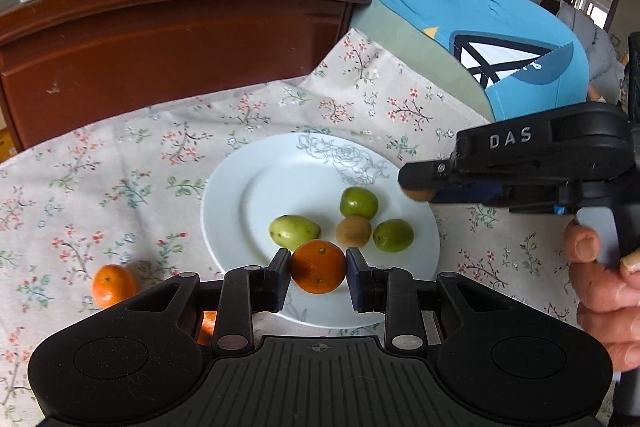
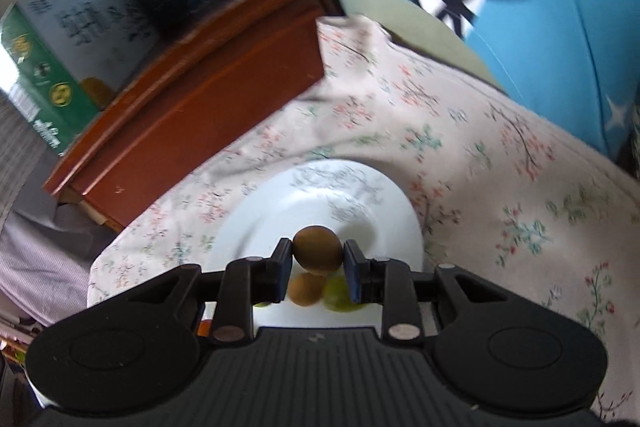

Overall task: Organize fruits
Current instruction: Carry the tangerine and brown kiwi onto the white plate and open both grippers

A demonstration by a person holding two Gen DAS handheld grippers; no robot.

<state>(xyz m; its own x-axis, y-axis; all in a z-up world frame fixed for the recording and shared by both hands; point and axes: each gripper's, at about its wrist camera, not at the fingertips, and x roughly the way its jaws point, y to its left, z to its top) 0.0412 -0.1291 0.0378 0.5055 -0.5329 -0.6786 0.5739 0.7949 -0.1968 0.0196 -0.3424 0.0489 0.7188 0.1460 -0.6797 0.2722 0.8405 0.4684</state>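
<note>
Currently an orange mandarin sits clamped between the pads of the left gripper, held at the near rim of the white plate; whether it rests on the rim or hangs just above it cannot be told. On the plate lie three green fruits and one brown fruit, clustered close, the brown one touching or nearly touching its green neighbours. The right gripper is closed on a second brown fruit, held over the plate on its right side above the cluster. A second mandarin lies off the plate on the floral cloth, well to the left; another orange patch shows under the left gripper body, unidentified. Behind the cloth: a dark wooden cabinet and a blue cushion. Judgement: both fruits look ready for placement, task partly done. Risks: both grippers share the small plate, so simultaneous lowering could bring the fingers together. A round fruit released from any height may roll, knock the cluster, or leave the shallow rim. The mandarin's position at the near edge makes roll-off onto the cloth the likelier failure. The right wrist view is motion-blurred, so the release point is uncertain.
</note>
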